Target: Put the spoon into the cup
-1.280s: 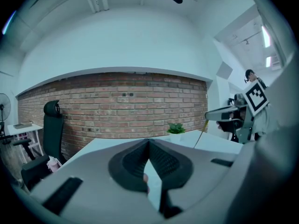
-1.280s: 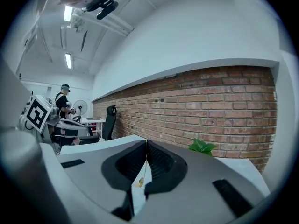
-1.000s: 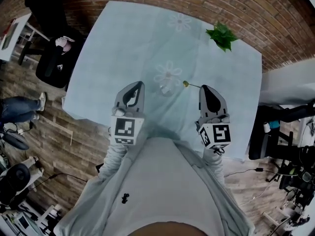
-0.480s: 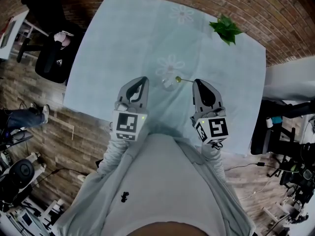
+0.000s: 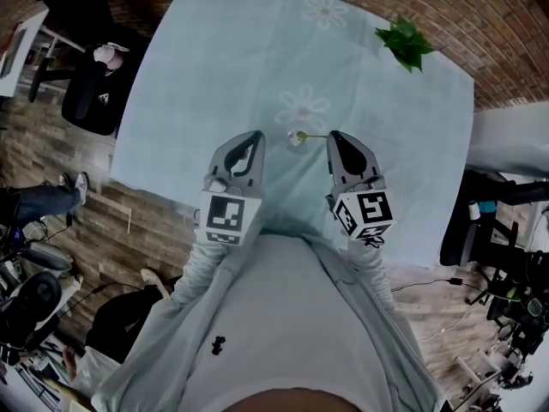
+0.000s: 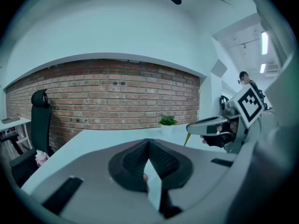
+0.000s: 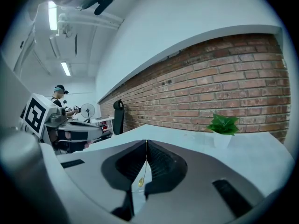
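Fingers [image 7: 163, 164] of the right gripper [image 7: 146, 143] are pressing together on the thin, gold-coloured metal spoon [image 7: 140, 181], whose handle is showing as a sliver between the ribbed pads. In the head view the right gripper [image 5: 333, 137] is holding that spoon [image 5: 310, 135] out level towards the person's left, so that its yellowish bowl is sitting over or at the rim of the small clear glass cup [image 5: 294, 143]. Whether the bowl is already dipping inside the glass is too small to tell.

The left gripper [image 6: 148, 142] is hanging just beside the cup with its fingers [image 6: 133, 162] meeting at the tips and nothing showing between them. From there the spoon [image 6: 187, 139] is showing as a yellowish strip hanging from the right gripper's tip.

The cup is standing upright on the pale blue-green flower-printed tablecloth [image 5: 214, 75], well apart from the small green potted plant [image 5: 407, 43] at the far corner.

By my reading, the pick-up and the carry are done. The spoon is looking lined up with the cup, yet it is not released. What is remaining is tipping or lowering it into the glass and opening the right jaws so it is resting there.
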The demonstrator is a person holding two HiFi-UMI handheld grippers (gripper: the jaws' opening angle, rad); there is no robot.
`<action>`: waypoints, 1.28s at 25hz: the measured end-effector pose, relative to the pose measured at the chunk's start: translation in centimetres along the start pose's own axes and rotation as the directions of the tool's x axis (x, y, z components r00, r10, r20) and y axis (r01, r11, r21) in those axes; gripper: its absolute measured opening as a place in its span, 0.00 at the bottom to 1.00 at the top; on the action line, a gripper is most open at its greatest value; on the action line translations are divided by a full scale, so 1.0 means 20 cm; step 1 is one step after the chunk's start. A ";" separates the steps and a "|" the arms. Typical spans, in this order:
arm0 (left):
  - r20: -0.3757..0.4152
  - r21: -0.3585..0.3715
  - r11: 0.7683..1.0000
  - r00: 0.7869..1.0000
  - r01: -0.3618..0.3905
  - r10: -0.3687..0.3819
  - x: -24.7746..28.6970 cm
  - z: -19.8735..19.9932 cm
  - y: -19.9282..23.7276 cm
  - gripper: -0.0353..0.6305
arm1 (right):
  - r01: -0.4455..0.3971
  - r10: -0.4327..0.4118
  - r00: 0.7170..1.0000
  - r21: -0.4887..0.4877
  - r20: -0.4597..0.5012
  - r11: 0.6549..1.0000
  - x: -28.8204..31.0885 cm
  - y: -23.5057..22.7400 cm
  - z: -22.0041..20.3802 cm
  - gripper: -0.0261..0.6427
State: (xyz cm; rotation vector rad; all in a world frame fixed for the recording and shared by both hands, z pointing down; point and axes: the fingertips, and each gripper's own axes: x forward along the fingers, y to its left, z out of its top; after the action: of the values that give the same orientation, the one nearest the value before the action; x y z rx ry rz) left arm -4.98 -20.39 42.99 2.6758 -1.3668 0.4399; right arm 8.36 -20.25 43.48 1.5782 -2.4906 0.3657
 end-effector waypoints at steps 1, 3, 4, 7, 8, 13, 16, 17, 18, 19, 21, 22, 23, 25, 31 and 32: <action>-0.002 -0.001 1.000 1.000 0.001 -0.001 0.00 -0.01 0.00 0.08 | 0.000 0.000 1.000 0.005 -0.008 1.000 0.01 0.00 -0.02 0.06; -0.006 -0.004 1.000 1.000 0.003 -0.003 0.01 -0.02 0.00 0.08 | 0.001 -0.001 1.000 0.014 -0.021 1.000 0.03 0.00 -0.04 0.06; -0.008 -0.005 1.000 1.000 0.005 -0.005 0.01 -0.03 0.00 0.08 | 0.003 -0.002 1.000 0.021 -0.026 1.000 0.03 0.00 -0.06 0.06; -0.013 -0.006 1.000 1.000 0.010 -0.010 0.02 -0.04 -0.01 0.08 | 0.007 -0.006 0.999 0.051 -0.035 0.999 0.05 -0.02 -0.09 0.06; -0.015 -0.007 1.000 1.000 0.011 -0.011 0.02 -0.04 -0.01 0.08 | 0.009 -0.007 0.999 0.061 -0.039 0.998 0.05 -0.02 -0.10 0.06; -0.024 -0.011 1.000 1.000 0.015 -0.016 0.02 -0.07 -0.01 0.08 | 0.021 -0.015 0.998 0.107 -0.057 0.994 0.08 -0.04 -0.17 0.06; -0.027 -0.012 1.000 1.000 0.012 -0.013 0.01 -0.08 -0.01 0.08 | 0.023 -0.015 0.998 0.131 -0.061 0.991 0.09 -0.04 -0.20 0.06; -0.027 -0.014 1.000 1.000 0.011 -0.011 0.01 -0.08 -0.01 0.08 | 0.024 -0.015 0.998 0.138 -0.065 0.990 0.10 -0.05 -0.21 0.06; -0.027 -0.016 1.000 1.000 0.010 -0.010 0.01 -0.08 -0.01 0.08 | 0.025 -0.015 0.998 0.146 -0.068 0.989 0.10 -0.05 -0.21 0.06; -0.027 -0.017 1.000 1.000 0.009 -0.010 0.01 -0.08 -0.01 0.08 | 0.027 -0.016 0.997 0.155 -0.070 0.988 0.11 -0.06 -0.22 0.06; -0.027 -0.019 1.000 1.000 0.009 -0.010 0.01 -0.08 -0.01 0.08 | 0.030 -0.017 0.997 0.175 -0.075 0.984 0.11 -0.07 -0.24 0.06; -0.027 -0.020 1.000 1.000 0.009 -0.010 0.01 -0.09 -0.01 0.08 | 0.032 -0.017 0.997 0.186 -0.078 0.982 0.12 -0.07 -0.25 0.07; -0.027 -0.020 1.000 1.000 0.009 -0.010 0.01 -0.09 -0.01 0.08 | 0.033 -0.017 0.997 0.195 -0.081 0.980 0.12 -0.07 -0.26 0.06; -0.026 -0.022 1.000 1.000 0.008 -0.009 0.01 -0.09 -0.01 0.08 | 0.033 -0.015 0.996 0.208 -0.088 0.978 0.13 -0.08 -0.28 0.06; -0.023 -0.026 1.000 1.000 0.003 -0.003 0.01 -0.09 -0.02 0.08 | 0.043 -0.024 0.996 0.225 -0.089 0.973 0.15 -0.10 -0.31 0.07; -0.023 -0.026 1.000 1.000 0.001 -0.002 0.00 -0.09 -0.02 0.08 | 0.042 -0.023 0.996 0.223 -0.090 0.974 0.15 -0.10 -0.32 0.06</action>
State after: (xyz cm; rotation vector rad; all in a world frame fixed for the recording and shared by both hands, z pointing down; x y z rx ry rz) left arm -4.94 -19.77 44.73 2.6426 -1.3546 0.4480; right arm 9.00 -21.84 50.62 1.6411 -2.4254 0.7182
